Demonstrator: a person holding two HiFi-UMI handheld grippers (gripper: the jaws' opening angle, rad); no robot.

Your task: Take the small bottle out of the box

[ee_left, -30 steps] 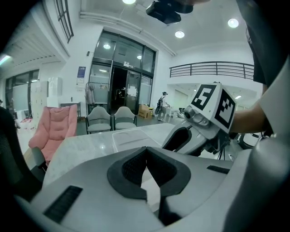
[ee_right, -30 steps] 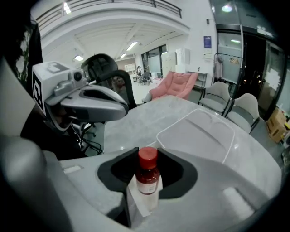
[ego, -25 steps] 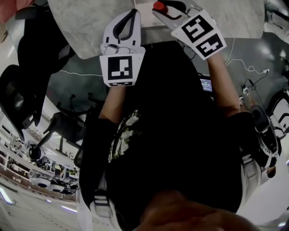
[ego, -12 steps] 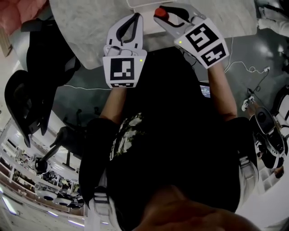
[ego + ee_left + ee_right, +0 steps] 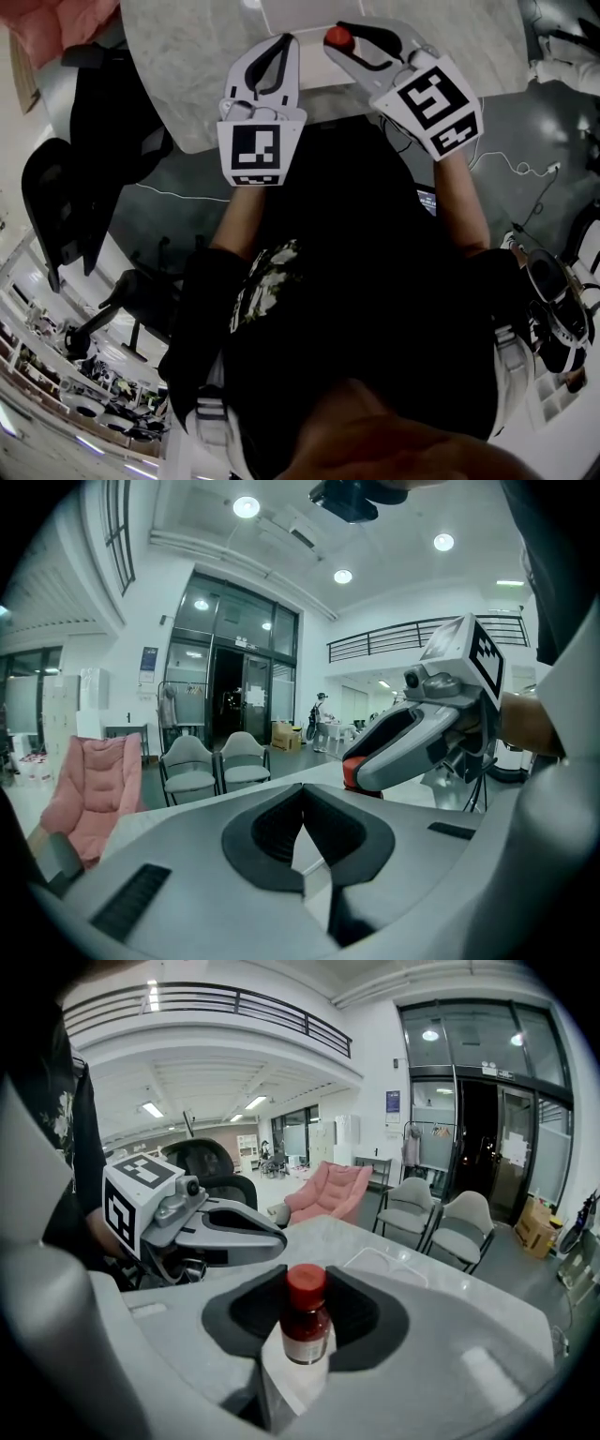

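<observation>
Gripping the small bottle (image 5: 337,37) by its sides, the right gripper (image 5: 339,41) hung over the near edge of the white box (image 5: 305,17) on the marble table (image 5: 183,66) in the head view. The left gripper (image 5: 280,42) hovered just beside it, its jaws brought together on nothing. From here only the bottle's red cap showed; its body was masked by the jaws. The box ran off the top of the frame, so its contents could not be made out.

In the left gripper view, that tool's own jaws (image 5: 302,791) met at the tips with nothing between them. A sliver of red cap (image 5: 352,776) peeped from under the right gripper; neither the box nor the bottle's body was in sight.

The right gripper view told the most. The bottle (image 5: 306,1321) stood upright between the clenched pads, its base clear of the tabletop. The box (image 5: 392,1264) lay apart beyond it, looking shallow and empty (though its far side was too faint to be sure). The left gripper (image 5: 272,1237) waited to one side.

The removal therefore appeared essentially done, with the bottle seemingly out of the box. Setting it down and letting go was probably all that was left. The label's print was too small to read.
</observation>
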